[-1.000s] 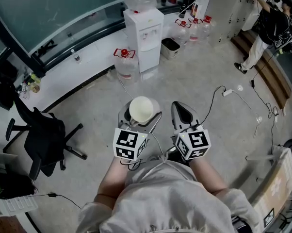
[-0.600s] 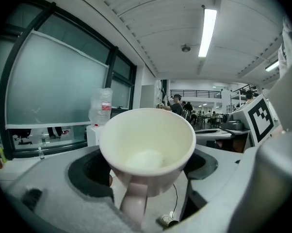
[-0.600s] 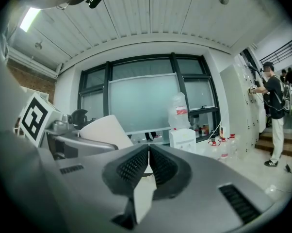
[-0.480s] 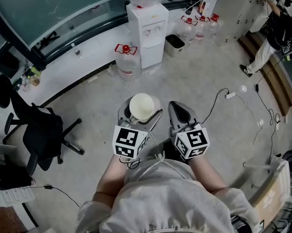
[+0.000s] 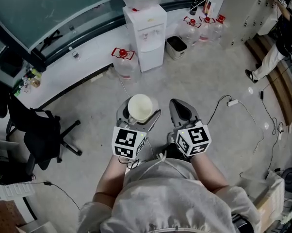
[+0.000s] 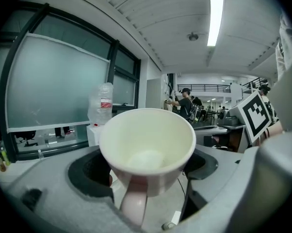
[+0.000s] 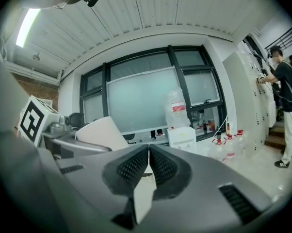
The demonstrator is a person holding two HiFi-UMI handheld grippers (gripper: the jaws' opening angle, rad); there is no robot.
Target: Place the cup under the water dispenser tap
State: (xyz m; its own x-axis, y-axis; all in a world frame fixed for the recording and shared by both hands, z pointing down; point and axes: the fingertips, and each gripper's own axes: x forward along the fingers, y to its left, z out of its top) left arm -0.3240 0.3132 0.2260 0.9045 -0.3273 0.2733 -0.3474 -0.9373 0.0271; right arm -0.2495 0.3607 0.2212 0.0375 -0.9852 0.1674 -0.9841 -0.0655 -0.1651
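A cream cup with a handle sits upright in my left gripper, whose jaws are shut on it; up close the cup looks empty, its handle turned toward the camera. The white water dispenser, a clear bottle on top, stands against the far wall, well ahead across the floor; it shows small as the dispenser and the dispenser in the gripper views. My right gripper is held beside the left one, and its jaws are shut with nothing between them.
A red-capped water jug stands left of the dispenser, more jugs and a dark bin to its right. A black office chair is at left. A white cable trails on the floor. A person stands far right.
The dispenser and the floor have shifted a little in the head view as the person moves. Both grippers keep their pose, with the cup still held in the left.
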